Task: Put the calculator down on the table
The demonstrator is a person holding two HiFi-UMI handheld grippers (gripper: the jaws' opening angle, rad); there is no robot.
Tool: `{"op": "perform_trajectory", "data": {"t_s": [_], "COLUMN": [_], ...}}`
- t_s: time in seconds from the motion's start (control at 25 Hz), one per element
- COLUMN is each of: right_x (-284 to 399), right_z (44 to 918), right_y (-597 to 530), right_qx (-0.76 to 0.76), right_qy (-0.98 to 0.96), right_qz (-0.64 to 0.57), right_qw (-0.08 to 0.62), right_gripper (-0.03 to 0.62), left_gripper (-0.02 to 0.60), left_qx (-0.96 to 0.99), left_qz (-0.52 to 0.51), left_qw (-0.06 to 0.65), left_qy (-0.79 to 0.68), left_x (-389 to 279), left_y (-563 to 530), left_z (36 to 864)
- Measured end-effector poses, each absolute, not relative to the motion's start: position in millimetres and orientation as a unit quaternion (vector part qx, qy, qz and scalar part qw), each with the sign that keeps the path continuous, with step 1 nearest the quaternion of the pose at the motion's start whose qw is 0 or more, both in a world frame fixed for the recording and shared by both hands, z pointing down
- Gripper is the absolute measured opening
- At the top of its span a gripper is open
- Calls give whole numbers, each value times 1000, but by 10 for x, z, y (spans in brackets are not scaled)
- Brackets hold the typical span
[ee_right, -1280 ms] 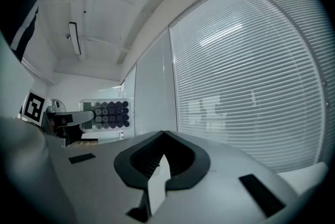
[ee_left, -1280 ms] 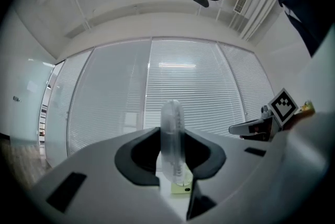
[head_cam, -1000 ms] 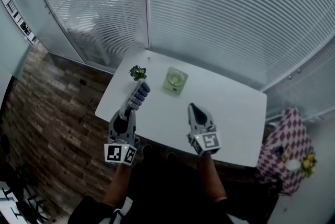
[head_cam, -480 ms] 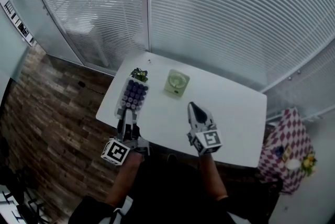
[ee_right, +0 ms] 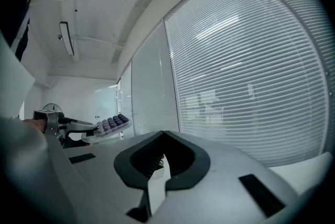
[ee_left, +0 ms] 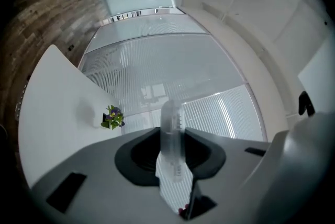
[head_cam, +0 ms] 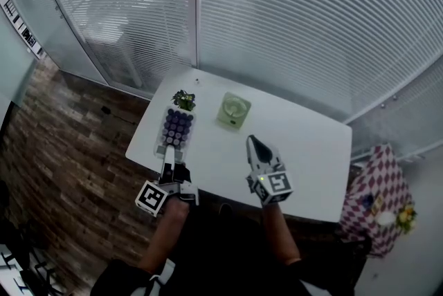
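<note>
The calculator (head_cam: 175,128) is pale with dark purple keys. It lies flat, keys up, over the left part of the white table (head_cam: 304,149). My left gripper (head_cam: 168,151) is shut on its near end. In the left gripper view the calculator (ee_left: 171,144) shows edge-on between the jaws. From the right gripper view the calculator (ee_right: 111,124) shows at the left, held level; I cannot tell whether it touches the table. My right gripper (head_cam: 252,144) hovers over the table's front middle, jaws together with nothing in them.
A small potted plant (head_cam: 183,99) stands just beyond the calculator at the table's far left. A square green object (head_cam: 233,110) sits at the back middle. Glass walls with blinds enclose the far side. A checked-cloth stand (head_cam: 377,194) is off to the right.
My left gripper has rolled, turning the calculator from on edge to flat with keys up, and has sunk a little toward the table. The right gripper has kept still.
</note>
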State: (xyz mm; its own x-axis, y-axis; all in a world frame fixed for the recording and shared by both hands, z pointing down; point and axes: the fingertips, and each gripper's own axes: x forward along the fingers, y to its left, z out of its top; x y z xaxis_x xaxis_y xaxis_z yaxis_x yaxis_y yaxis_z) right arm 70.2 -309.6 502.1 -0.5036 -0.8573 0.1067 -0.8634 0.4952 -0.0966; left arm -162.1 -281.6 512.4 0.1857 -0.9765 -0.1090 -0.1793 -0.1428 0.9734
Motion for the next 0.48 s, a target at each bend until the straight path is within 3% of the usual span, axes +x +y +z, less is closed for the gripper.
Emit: {"op": "perform_trajectory", "data": {"t_s": [0.48], "right_x": [641], "right_z": [5025], "right_y": [-3085], "right_qx": [495], "right_qy": [-865], "right_qz": [73], "right_qw": [27], "right_gripper": [5], "left_gripper": [98], "left_qx": [634], "left_qz": [-355], "left_qw": [470], "left_qy": [-501], "left_x": [-1463], "left_y": [-3136], "left_z": [6132]}}
